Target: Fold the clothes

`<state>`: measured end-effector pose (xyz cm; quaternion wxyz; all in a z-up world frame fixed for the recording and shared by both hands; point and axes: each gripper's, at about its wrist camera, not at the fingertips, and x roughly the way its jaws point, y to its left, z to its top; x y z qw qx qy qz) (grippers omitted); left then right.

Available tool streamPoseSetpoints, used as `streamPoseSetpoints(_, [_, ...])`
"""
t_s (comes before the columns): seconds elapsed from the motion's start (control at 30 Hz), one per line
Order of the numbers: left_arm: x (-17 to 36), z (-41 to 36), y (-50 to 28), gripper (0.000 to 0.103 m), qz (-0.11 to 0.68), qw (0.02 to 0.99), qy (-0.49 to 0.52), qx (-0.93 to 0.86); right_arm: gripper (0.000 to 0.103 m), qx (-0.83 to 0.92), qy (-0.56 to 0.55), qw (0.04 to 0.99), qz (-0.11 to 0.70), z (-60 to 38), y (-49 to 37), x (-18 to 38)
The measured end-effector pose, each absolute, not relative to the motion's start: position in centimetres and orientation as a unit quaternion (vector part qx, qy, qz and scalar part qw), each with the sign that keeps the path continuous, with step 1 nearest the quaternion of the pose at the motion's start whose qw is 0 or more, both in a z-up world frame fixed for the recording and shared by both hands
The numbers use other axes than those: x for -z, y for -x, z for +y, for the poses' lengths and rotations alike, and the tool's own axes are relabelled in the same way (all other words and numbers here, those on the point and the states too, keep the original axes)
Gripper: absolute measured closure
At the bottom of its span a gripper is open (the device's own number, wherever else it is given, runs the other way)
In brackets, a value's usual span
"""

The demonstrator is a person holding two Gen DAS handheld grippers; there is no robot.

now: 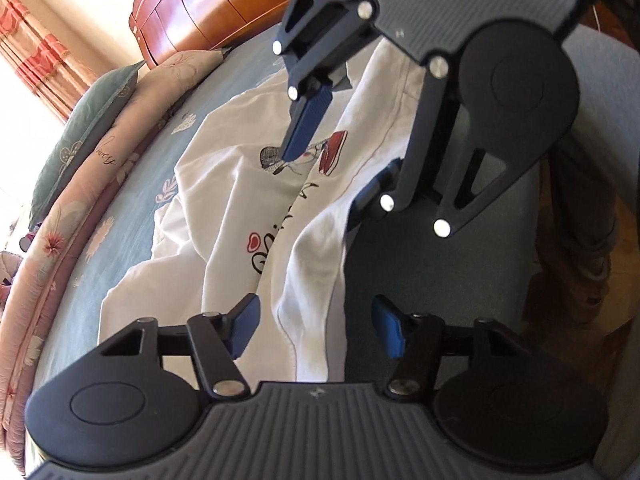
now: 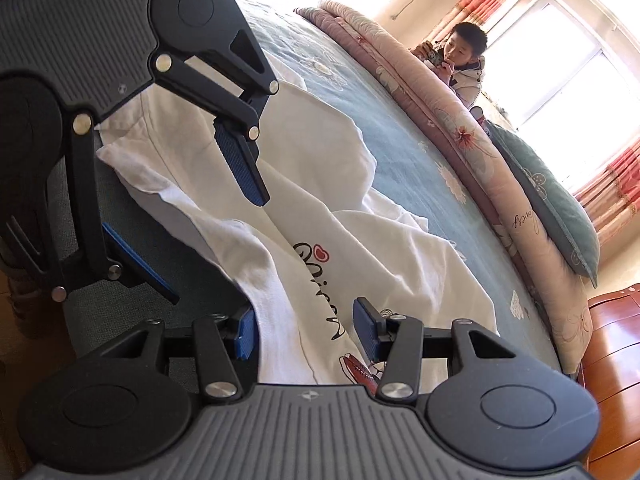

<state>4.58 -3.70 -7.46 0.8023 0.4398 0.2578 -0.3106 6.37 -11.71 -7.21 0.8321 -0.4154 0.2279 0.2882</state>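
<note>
Finds the left claw [image 1: 316, 330] about half open, blue pads apart and pressing on nothing, with the near edge of a white printed T-shirt [image 1: 224, 184] running between the two fingers and on ahead of them. Grips nothing there. Meets the right claw [image 1: 342, 158] ahead and slightly to the right of the left one, tilted down over the same shirt, one finger above the red shoe print and the other at the shirt's shaded edge. From the right wrist, shows the right claw [image 2: 306, 330] likewise about half open, with shirt fabric lying loose between the pads and not pinched. Cannot tell any contact between its left-hand pad and the cloth. Puts the left claw [image 2: 188, 216] ahead and to the left of the right one, fingers spread to either side of the shirt's edge. Leaves the T-shirt rumpled, print side up, on a blue floral bed sheet [image 2: 400, 140] beneath and ahead of both claws. Farther from the claws, beyond the shirt, has a rolled pink floral quilt [image 2: 452, 120] along the far side of the bed, a grey-green pillow [image 2: 552, 208] beside it. Past the quilt, catches a person [image 2: 468, 68] holding a small device up in both hands, with red-and-cream curtains [image 2: 612, 184] behind the pillow.
</note>
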Motion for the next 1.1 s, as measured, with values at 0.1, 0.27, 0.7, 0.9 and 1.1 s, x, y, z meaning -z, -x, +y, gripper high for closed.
streamPoseSetpoints(0.1, [7.3,-3.6,-4.7,0.084,0.248,0.808,-0.447,0.293,0.049,-0.287,0.402,0.839,0.229,-12.0,-6.3,6.8])
streamPoseSetpoints(0.27, [5.4,-2.7,-5.1,0.094,0.248,0.829,-0.409,0.290,0.048,-0.306,0.387,0.836,0.240,-12.2,-6.1,6.9])
streamPoseSetpoints(0.7, [6.1,-1.8,-4.4,0.082,0.245,0.818,-0.430,0.294,0.098,-0.309,0.386,0.826,0.270,-11.4,-5.7,6.9])
streamPoseSetpoints(0.9, [4.1,-0.6,-3.7,0.098,0.283,0.799,-0.420,0.323,0.100,-0.379,0.311,0.808,0.327,-13.3,-6.2,2.7])
streamPoseSetpoints(1.1, [3.3,0.7,-2.5,0.099,0.347,0.761,-0.390,0.385,0.100,-0.449,0.261,0.746,0.416,-13.8,-5.6,2.6])
